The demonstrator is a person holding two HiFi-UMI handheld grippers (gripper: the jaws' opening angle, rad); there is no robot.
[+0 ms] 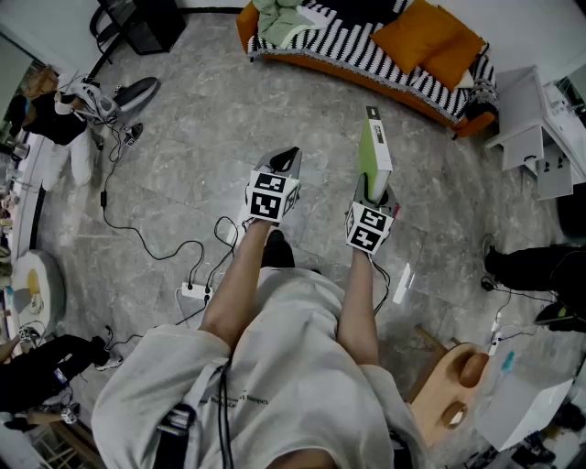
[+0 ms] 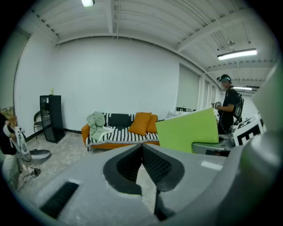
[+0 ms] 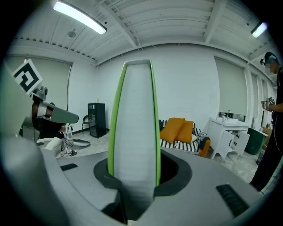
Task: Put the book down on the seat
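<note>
Grey stone floor (image 1: 197,137) lies between me and the orange sofa (image 1: 348,41), so, with the green book (image 1: 374,151) clamped upright in my right hand-held gripper (image 1: 375,190) and my left hand-held gripper (image 1: 286,159) closed empty, I should approach, tilt it flat over bare striped seat, then release.

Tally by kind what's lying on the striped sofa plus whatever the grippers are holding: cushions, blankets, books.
orange cushions: 2
pale green blanket: 1
green book: 1
total: 4

Cables (image 1: 135,234) run to a white power strip (image 1: 194,292); black cabinet (image 2: 51,118) by wall (image 2: 119,75).
</note>
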